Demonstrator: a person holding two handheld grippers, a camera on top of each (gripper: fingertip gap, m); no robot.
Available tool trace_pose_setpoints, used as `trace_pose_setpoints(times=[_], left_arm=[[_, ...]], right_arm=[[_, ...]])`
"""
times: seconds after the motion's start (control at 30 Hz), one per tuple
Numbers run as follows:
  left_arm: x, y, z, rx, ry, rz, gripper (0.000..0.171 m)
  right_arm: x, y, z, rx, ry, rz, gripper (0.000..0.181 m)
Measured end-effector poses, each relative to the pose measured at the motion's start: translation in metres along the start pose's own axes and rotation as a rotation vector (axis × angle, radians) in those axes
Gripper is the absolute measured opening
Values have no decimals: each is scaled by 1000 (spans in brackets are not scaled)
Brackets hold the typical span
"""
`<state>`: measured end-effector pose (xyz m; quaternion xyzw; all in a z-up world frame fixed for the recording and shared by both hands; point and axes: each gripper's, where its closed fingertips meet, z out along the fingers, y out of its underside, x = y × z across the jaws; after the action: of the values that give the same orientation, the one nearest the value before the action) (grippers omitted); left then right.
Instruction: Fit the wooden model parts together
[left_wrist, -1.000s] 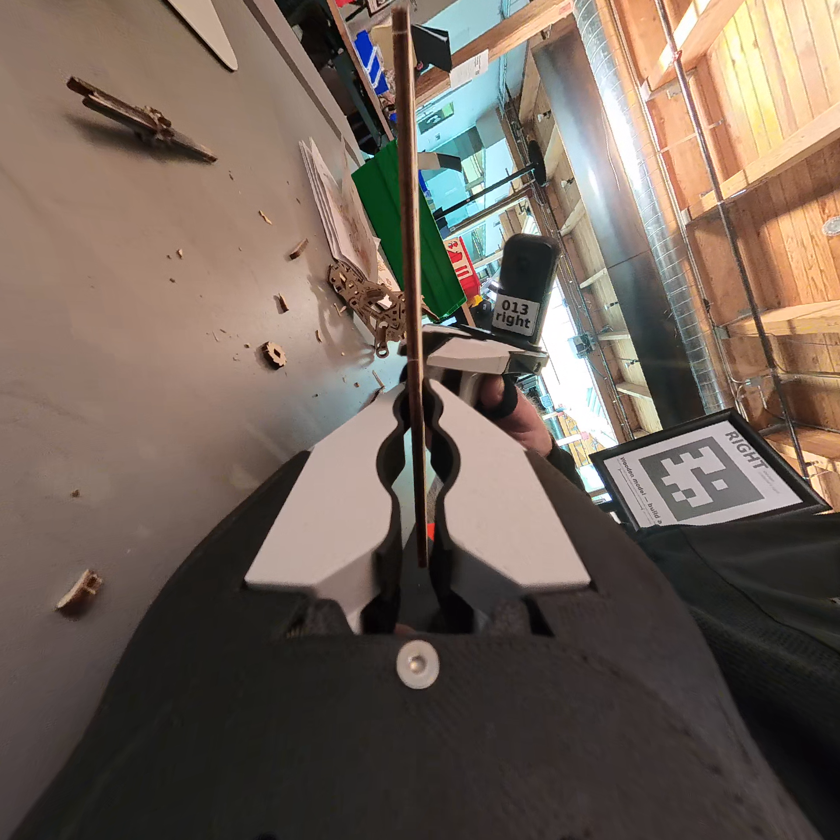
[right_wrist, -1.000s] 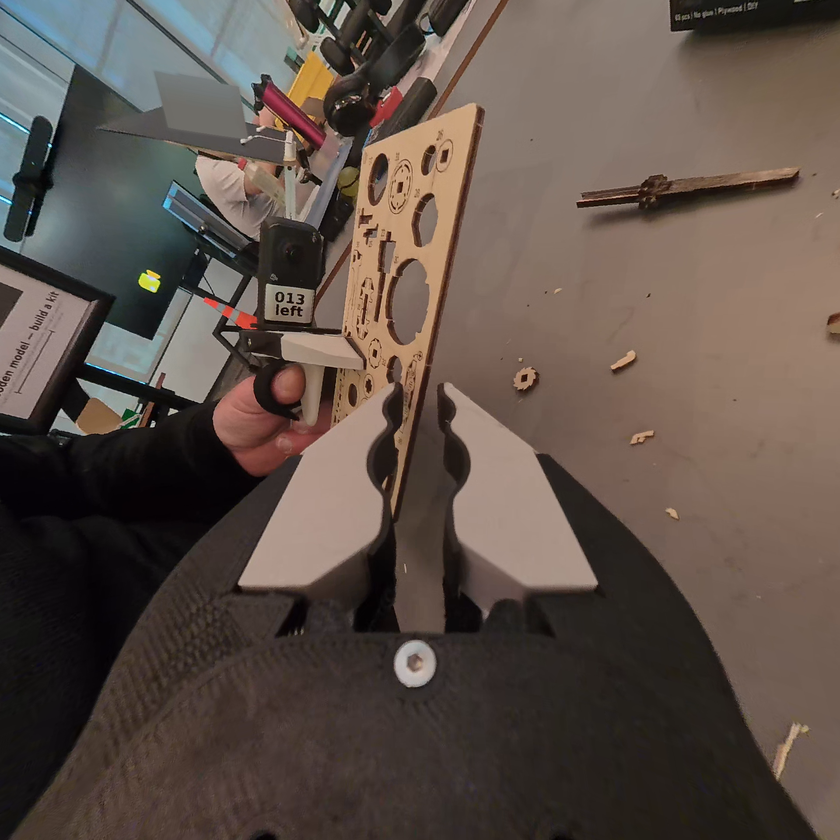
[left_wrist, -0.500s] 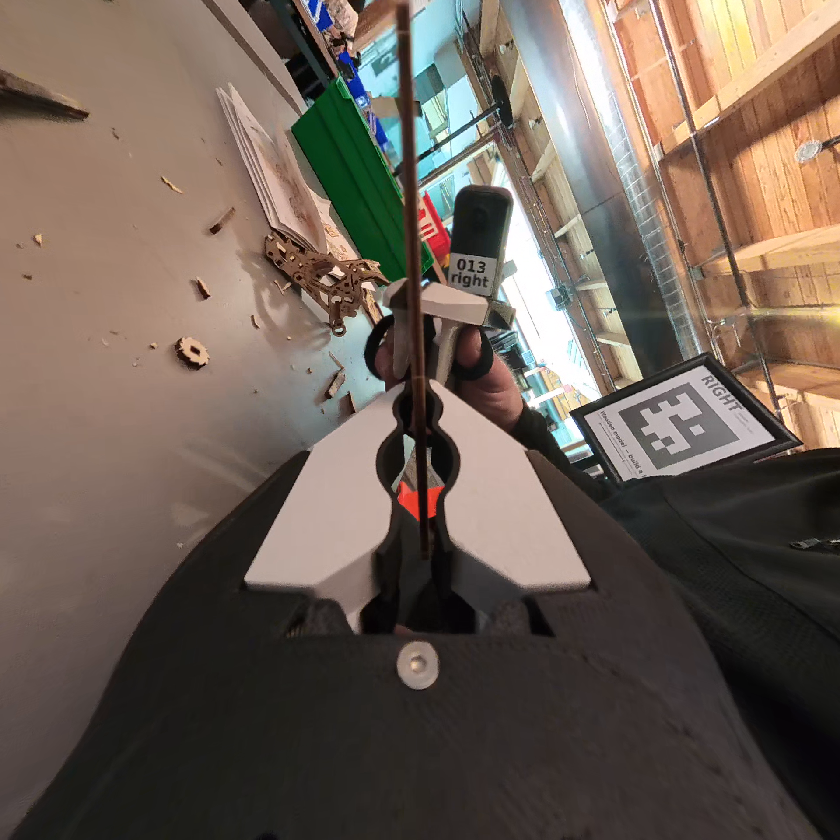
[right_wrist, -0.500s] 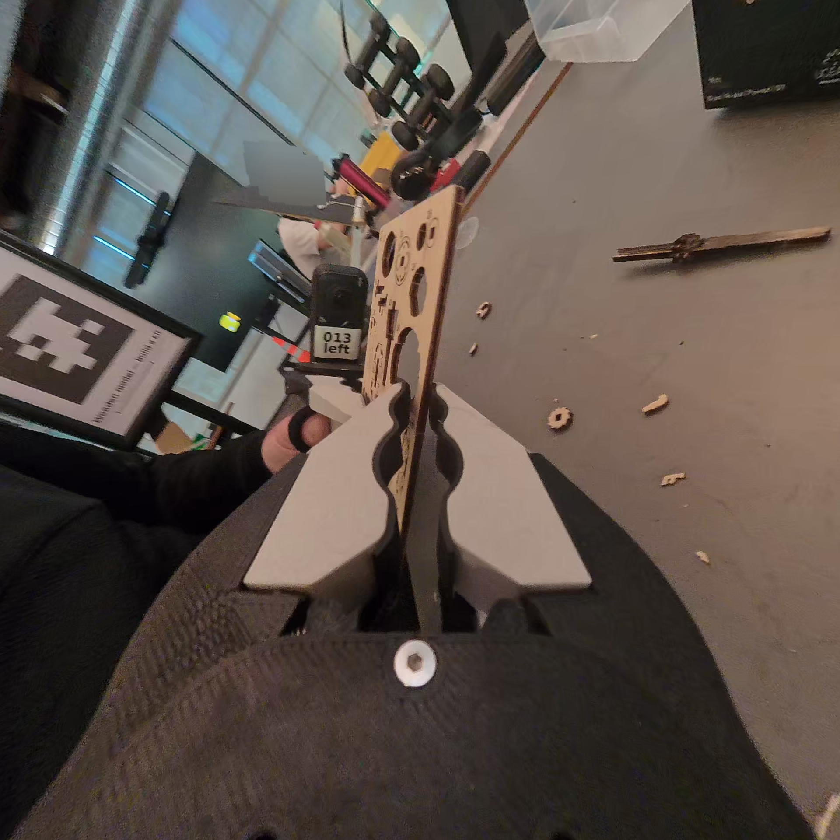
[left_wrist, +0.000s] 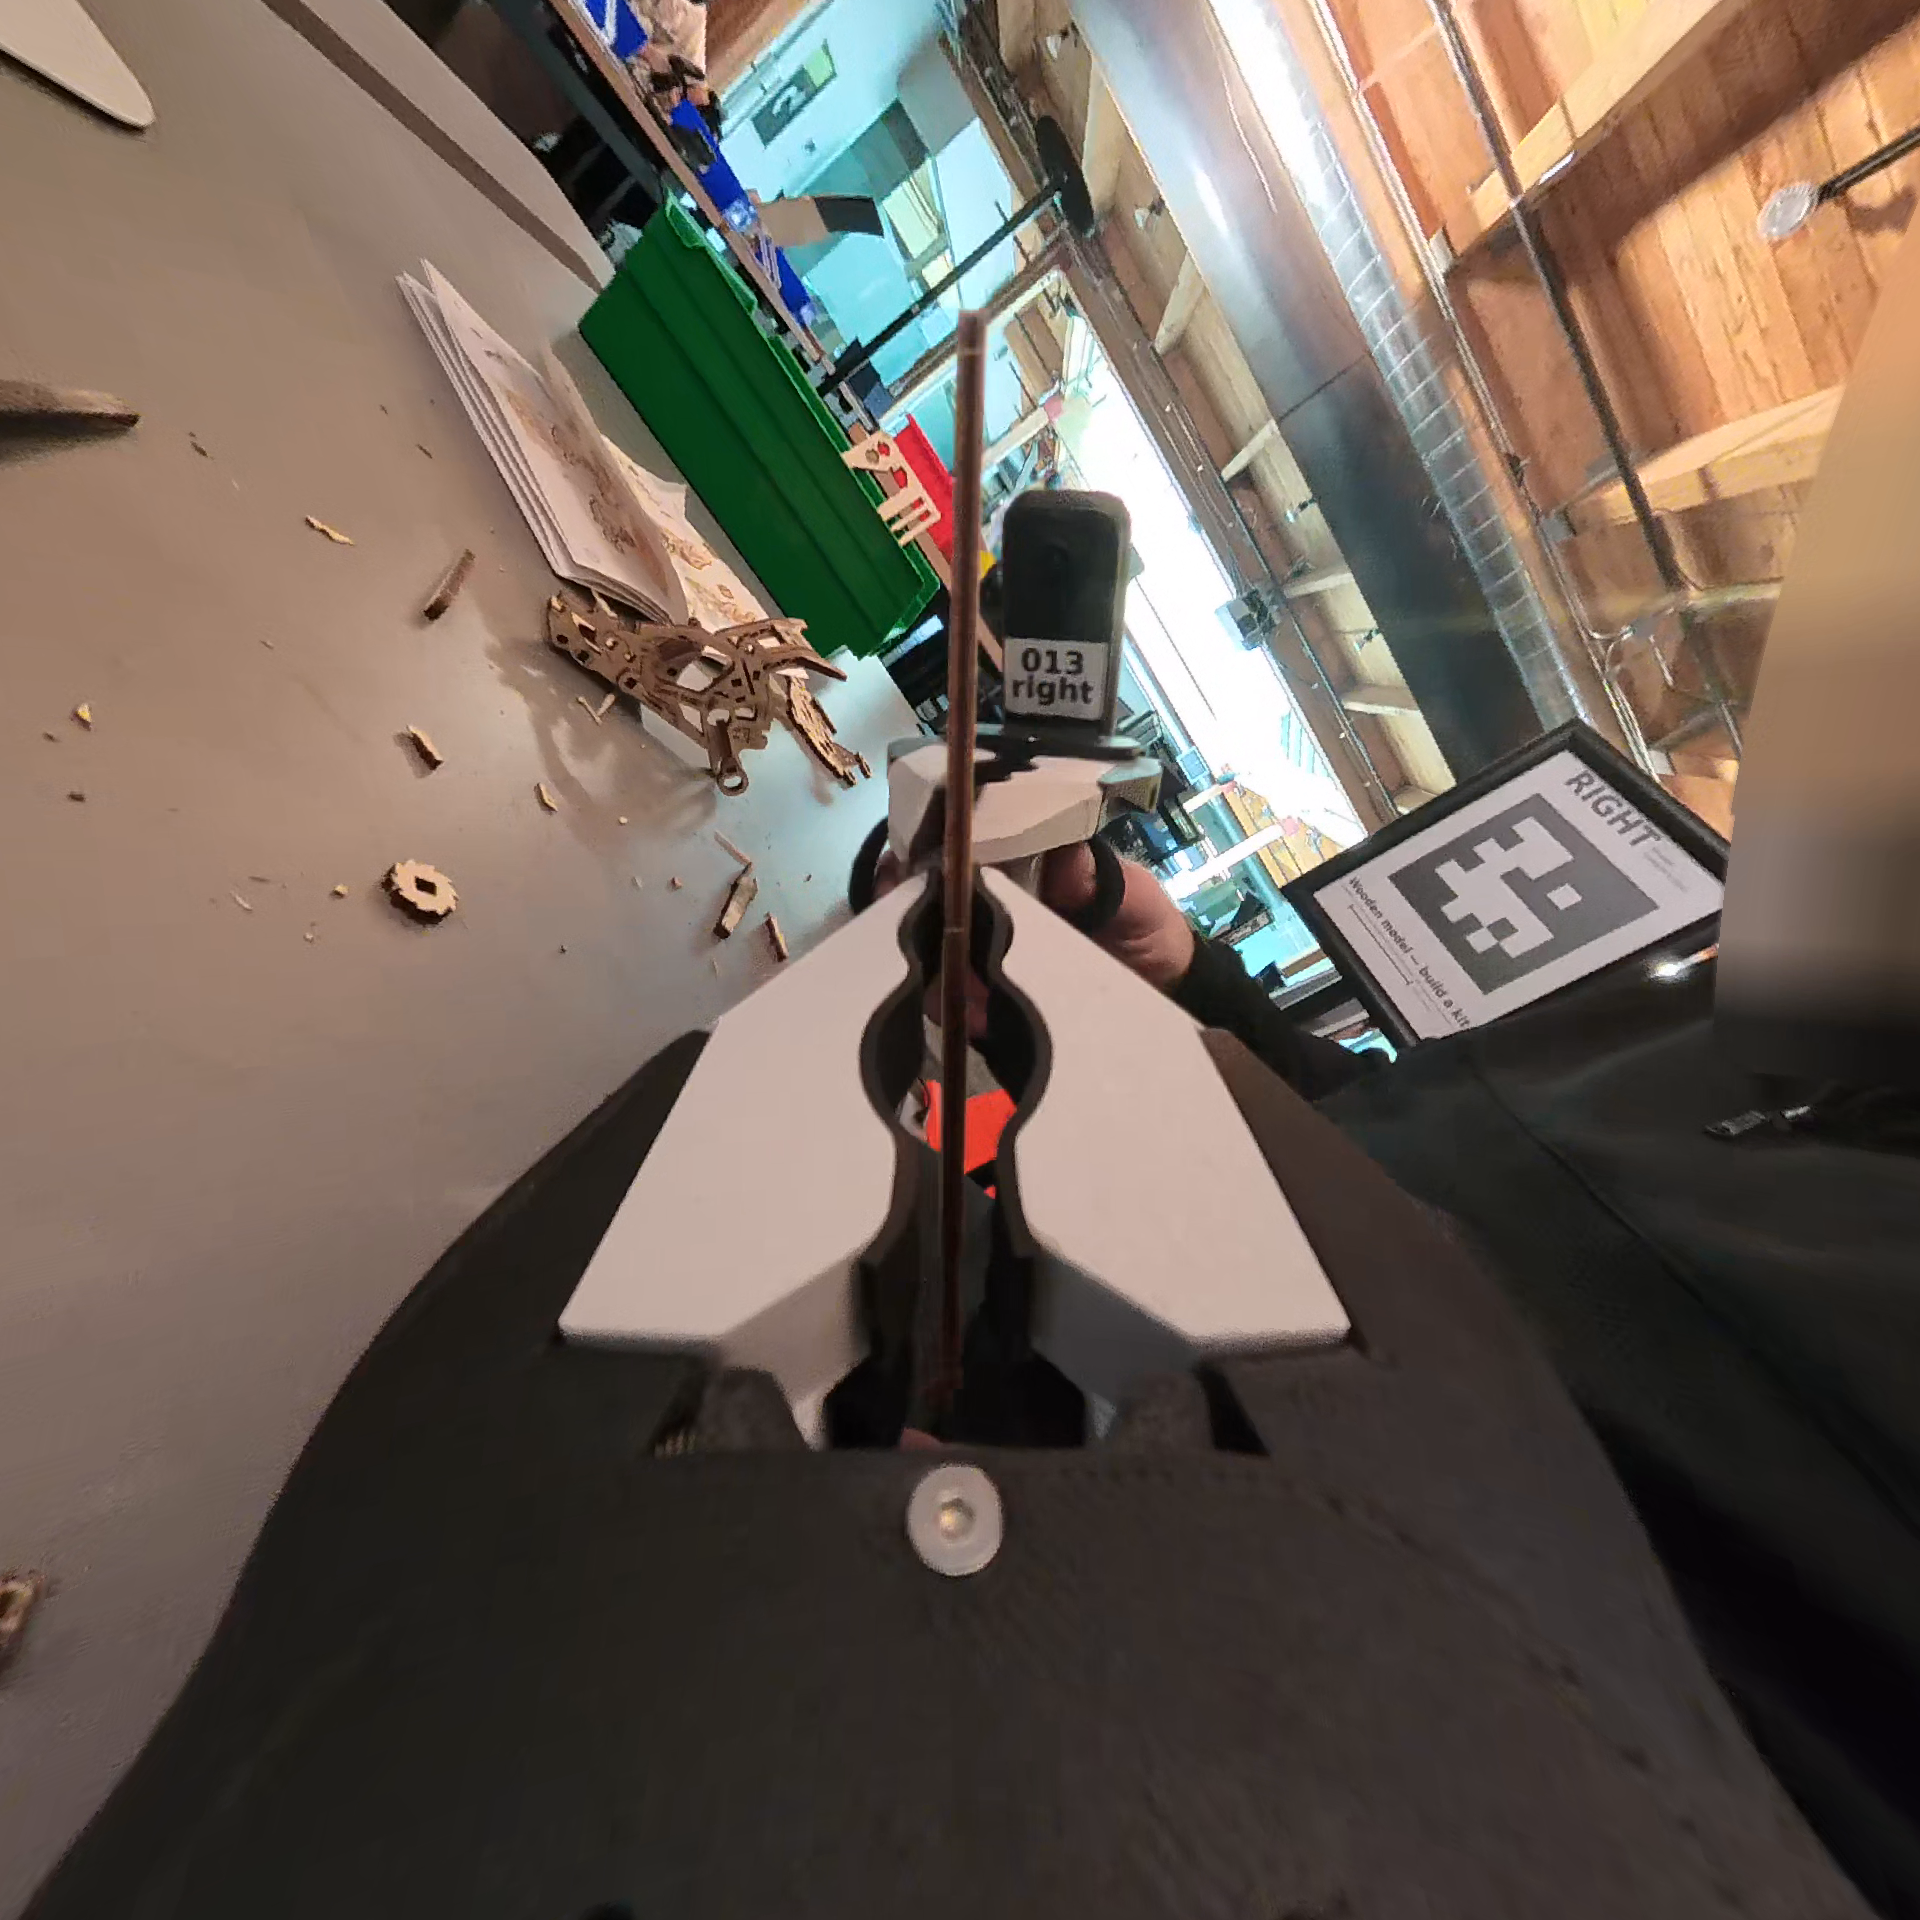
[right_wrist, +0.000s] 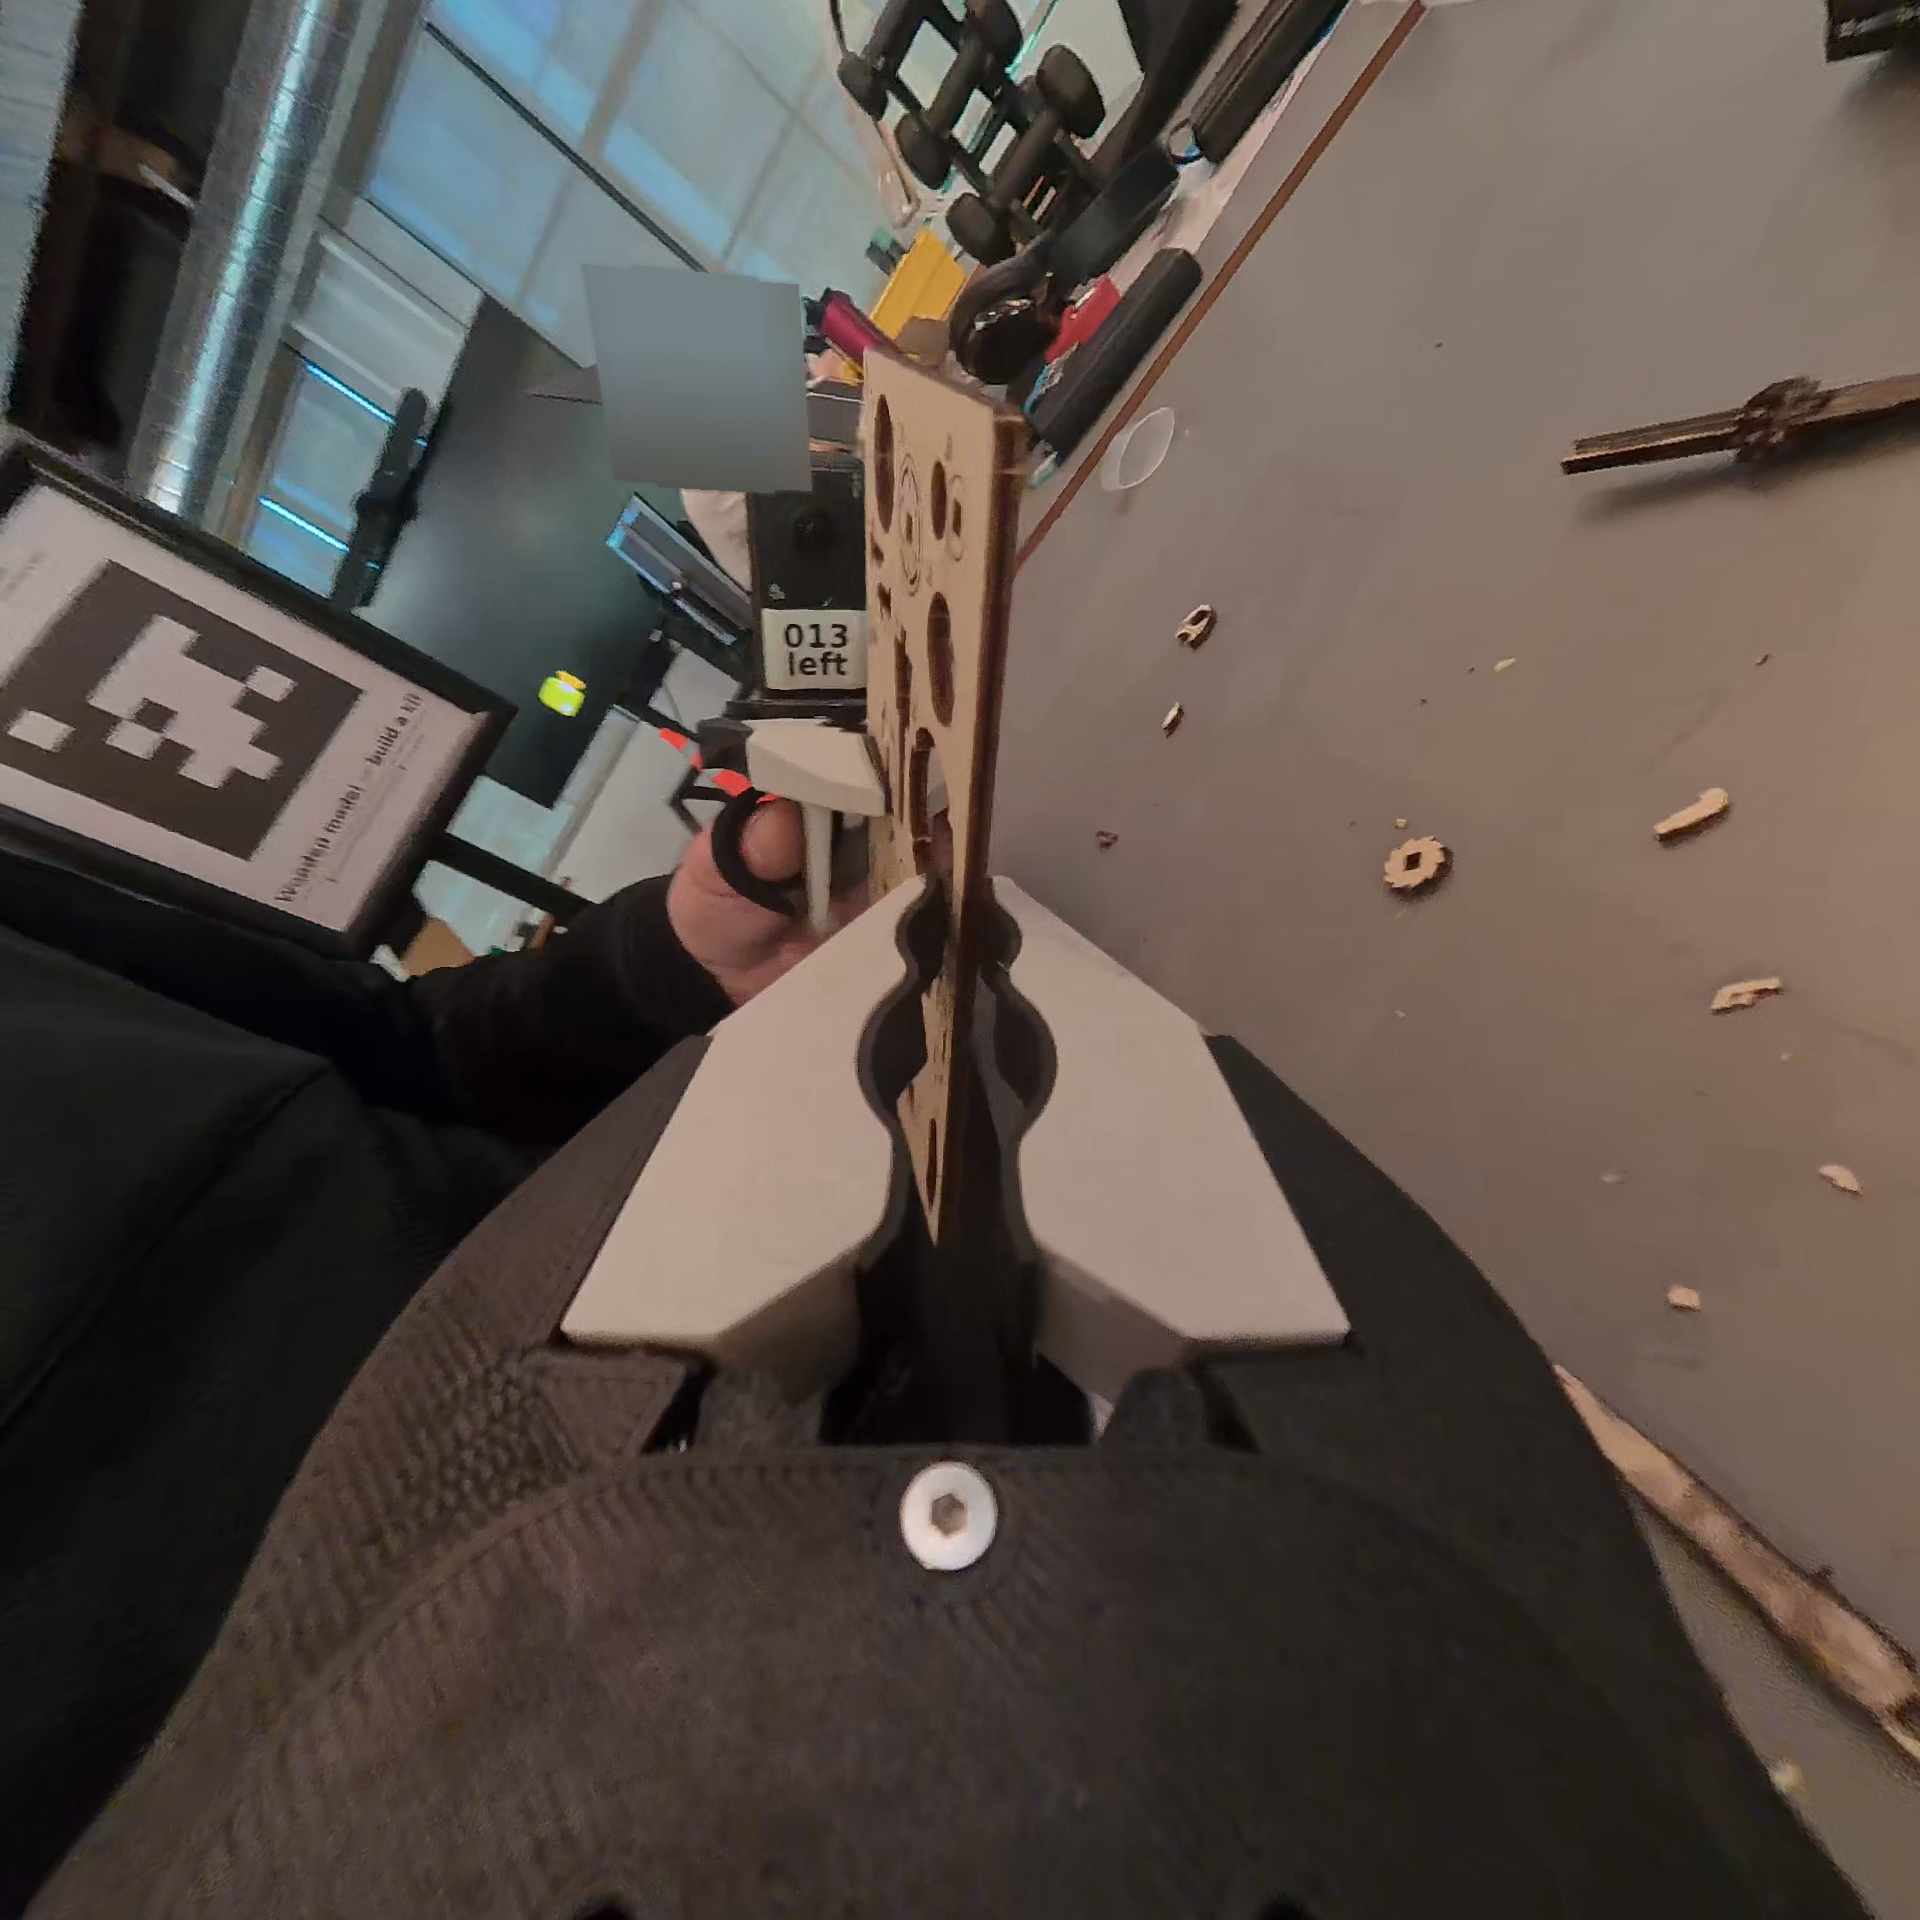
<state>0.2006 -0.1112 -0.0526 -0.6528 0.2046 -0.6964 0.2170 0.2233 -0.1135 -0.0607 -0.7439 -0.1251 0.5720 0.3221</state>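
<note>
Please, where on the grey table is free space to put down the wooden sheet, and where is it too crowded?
Free: the bare grey table nearer than the small wooden gear. Crowded: the far area around the half-built wooden model and the booklet, with wood scraps scattered beside them. Both hand-held grippers grip the wooden sheet.

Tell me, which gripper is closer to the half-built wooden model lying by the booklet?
Right. The right gripper holds the sheet at its far end, about level with the model; the left gripper is farther back.
</note>
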Motion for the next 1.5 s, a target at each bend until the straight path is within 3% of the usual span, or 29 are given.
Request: trace_pose_setpoints(times=[0.13, 0.43, 0.53, 0.63, 0.77, 0.87, 1.07, 1.5], left_arm=[[0, 11, 6, -34, 16, -26, 2], [6, 9, 11, -68, 45, 16, 15], [11, 6, 12, -80, 73, 34, 14], [7, 6, 14, -89, 49, 60, 2], [3, 10, 17, -87, 31, 43, 1], [0, 16, 19, -98, 14, 28, 1], [3, 24, 24, -129, 19, 25, 2], [10, 14, 20, -95, 63, 32, 12]], right_arm=[[-1, -12, -4, 60, 11, -23, 14], [-10, -15, -9, 60, -86, -17, 0], [-14, -13, -9, 41, -110, -23, 0], [-14, -12, -9, 36, -120, -11, 0], [-6, -15, -11, 59, -76, -17, 4], [-1, -25, -14, 103, -46, -23, 19], [2, -36, -11, 115, 1, -59, 12], [-13, -33, -7, 109, -93, -44, 0]])
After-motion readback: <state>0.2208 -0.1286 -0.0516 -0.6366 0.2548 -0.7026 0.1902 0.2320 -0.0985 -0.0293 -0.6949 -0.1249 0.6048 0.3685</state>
